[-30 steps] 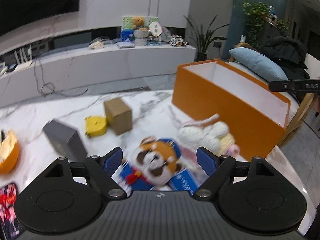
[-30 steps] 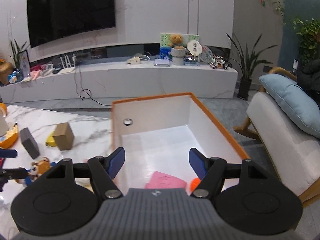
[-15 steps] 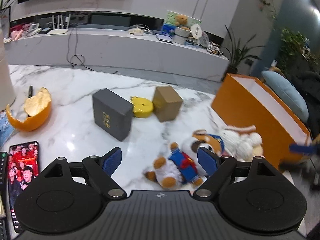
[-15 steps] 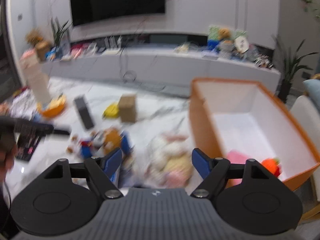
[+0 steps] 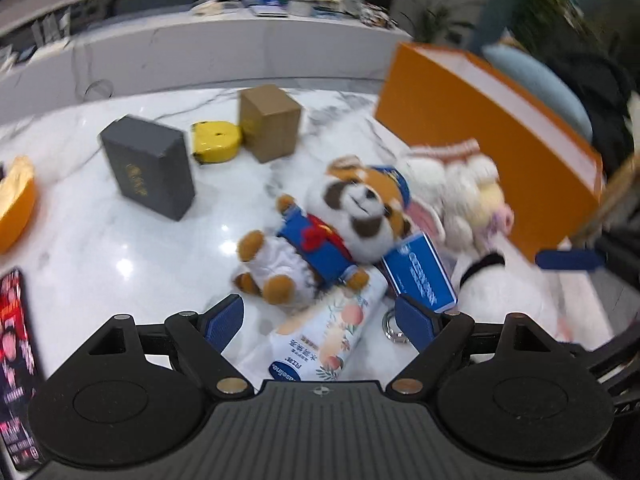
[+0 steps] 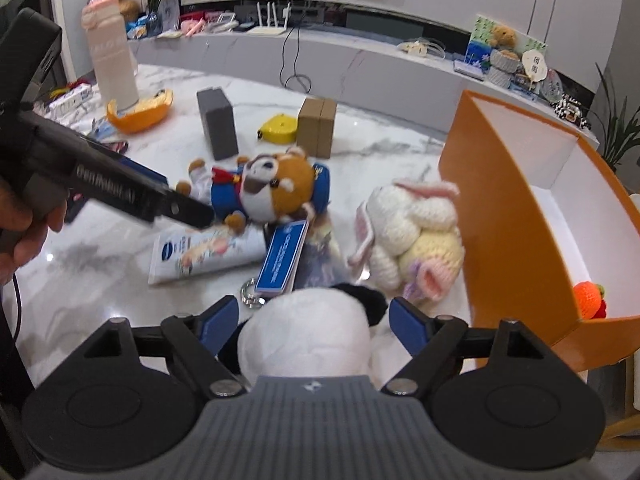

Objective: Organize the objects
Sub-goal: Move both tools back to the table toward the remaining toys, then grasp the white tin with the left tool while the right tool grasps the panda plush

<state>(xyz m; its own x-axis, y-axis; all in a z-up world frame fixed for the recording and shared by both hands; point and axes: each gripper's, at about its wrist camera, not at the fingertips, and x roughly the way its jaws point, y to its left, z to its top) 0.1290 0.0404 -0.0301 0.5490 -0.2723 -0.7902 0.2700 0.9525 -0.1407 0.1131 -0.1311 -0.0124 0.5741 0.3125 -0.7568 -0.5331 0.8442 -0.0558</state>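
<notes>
My left gripper (image 5: 320,318) is open above a white lotion tube (image 5: 320,340), just short of a red panda plush (image 5: 340,220) in a blue jacket. A blue card case (image 5: 420,276) lies beside it. My right gripper (image 6: 314,320) is open, its fingers either side of a white and black panda plush (image 6: 308,336). A white knitted rabbit (image 6: 408,240) lies against the orange box (image 6: 500,216), which holds an orange knitted toy (image 6: 588,298). The left gripper shows in the right wrist view (image 6: 188,210) over the tube (image 6: 204,256).
On the marble table stand a grey box (image 5: 150,168), a yellow tape measure (image 5: 216,140) and a brown carton (image 5: 270,122). An orange peel bowl (image 6: 140,114), a beige bottle (image 6: 112,64) and a phone (image 5: 16,360) sit to the left. A key ring (image 6: 250,294) lies by the card case.
My left gripper has moved forward and right, closer to the red panda plush and over the tube. My right gripper has swung left from the orange box and down around the panda plush.
</notes>
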